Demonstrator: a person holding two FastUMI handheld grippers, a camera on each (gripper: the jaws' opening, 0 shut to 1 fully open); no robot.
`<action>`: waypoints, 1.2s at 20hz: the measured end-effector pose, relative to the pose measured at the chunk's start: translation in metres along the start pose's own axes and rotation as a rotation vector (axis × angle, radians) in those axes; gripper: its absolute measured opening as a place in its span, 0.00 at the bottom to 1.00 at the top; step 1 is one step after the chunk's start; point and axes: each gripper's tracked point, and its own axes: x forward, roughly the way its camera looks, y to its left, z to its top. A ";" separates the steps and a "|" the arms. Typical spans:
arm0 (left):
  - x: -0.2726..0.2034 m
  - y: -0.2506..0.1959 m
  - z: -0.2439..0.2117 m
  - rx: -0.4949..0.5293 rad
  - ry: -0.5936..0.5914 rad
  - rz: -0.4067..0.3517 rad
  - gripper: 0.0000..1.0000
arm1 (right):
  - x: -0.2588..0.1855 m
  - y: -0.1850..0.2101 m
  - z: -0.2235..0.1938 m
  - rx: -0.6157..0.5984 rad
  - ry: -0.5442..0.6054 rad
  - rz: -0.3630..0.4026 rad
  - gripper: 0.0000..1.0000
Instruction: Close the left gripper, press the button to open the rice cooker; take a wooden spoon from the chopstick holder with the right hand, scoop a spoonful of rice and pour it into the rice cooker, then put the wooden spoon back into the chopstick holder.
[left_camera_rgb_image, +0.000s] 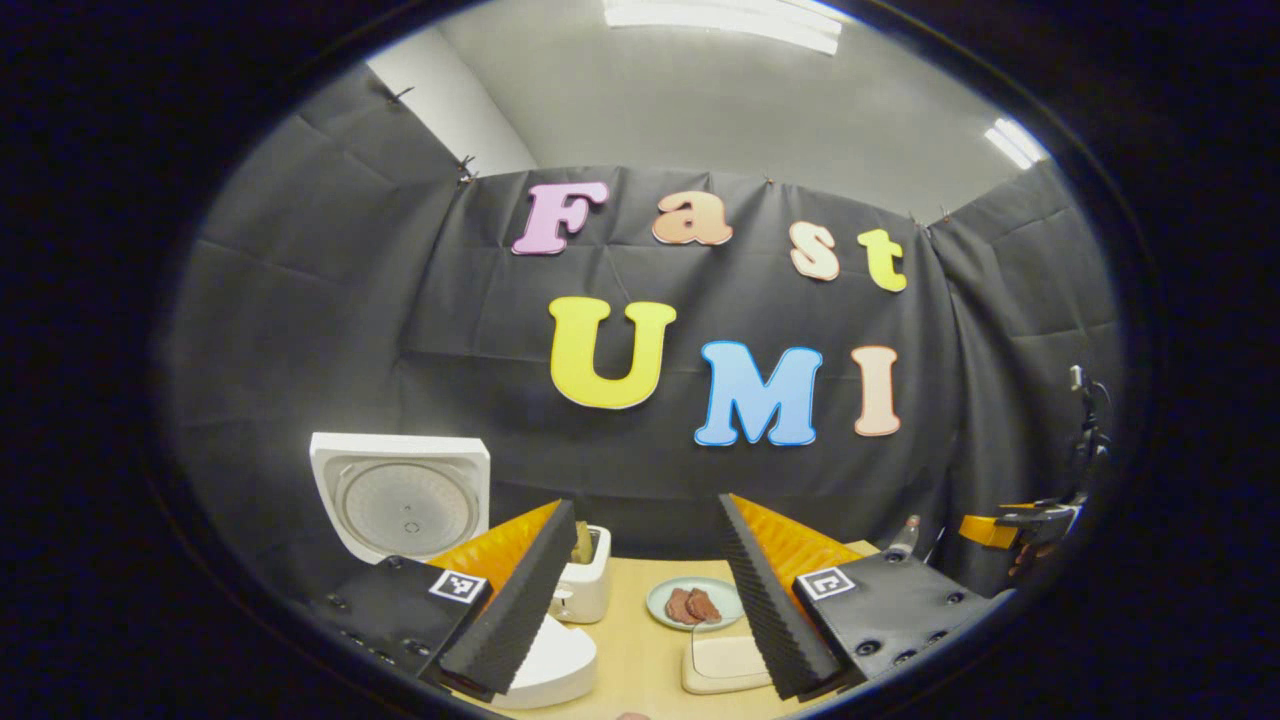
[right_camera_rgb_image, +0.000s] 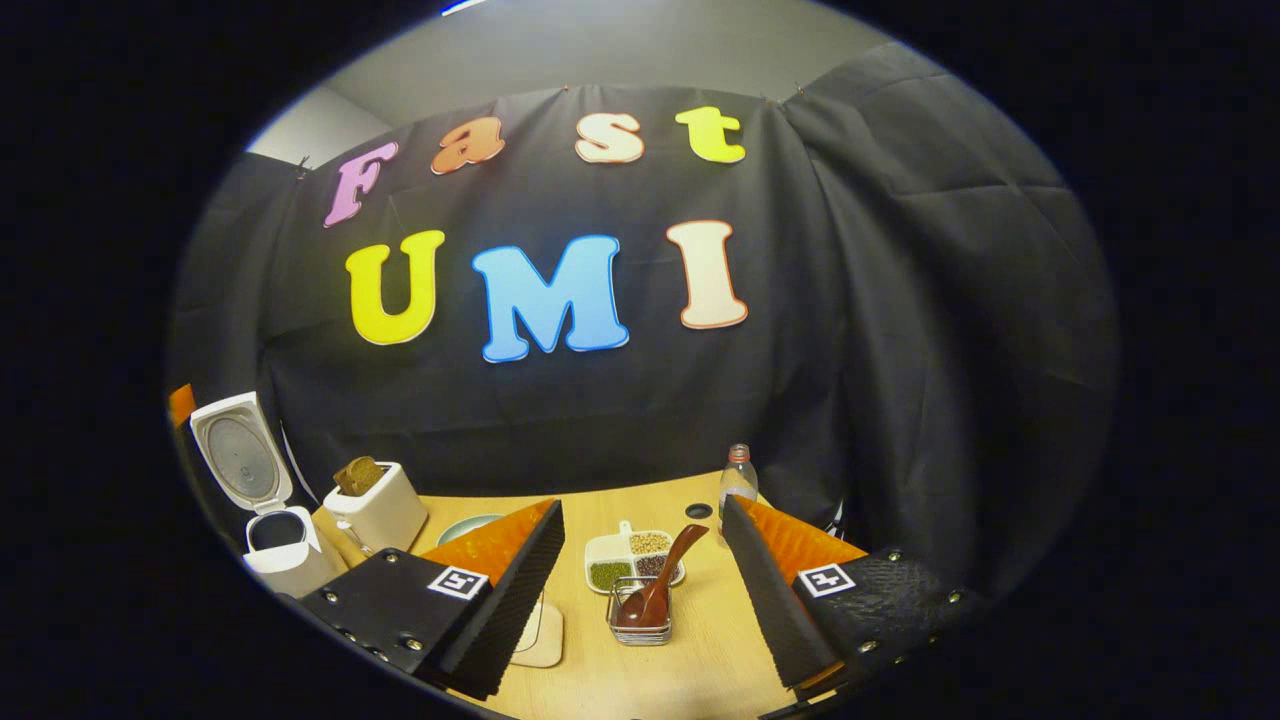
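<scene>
Your right gripper hangs with jaws apart above the table, framing the wooden spoon standing in the chopstick holder, while your left gripper, jaws also apart, faces the rice cooker, lid up, at left.

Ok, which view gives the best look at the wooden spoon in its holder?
The right gripper view: the wooden spoon stands tilted in the wire chopstick holder, unobstructed between the open right gripper fingers. The left gripper view looks toward the open rice cooker and gives no clear sight of the spoon.
</scene>
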 end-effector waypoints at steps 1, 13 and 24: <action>0.003 -0.008 -0.004 0.006 0.010 -0.001 0.98 | 0.011 -0.006 -0.004 0.007 0.009 0.006 0.97; 0.020 -0.061 -0.020 0.120 0.029 0.106 0.97 | 0.138 -0.047 -0.096 0.120 0.236 0.060 0.97; 0.009 -0.051 -0.048 0.099 0.112 0.201 0.97 | 0.218 -0.037 -0.160 0.245 0.378 0.092 0.93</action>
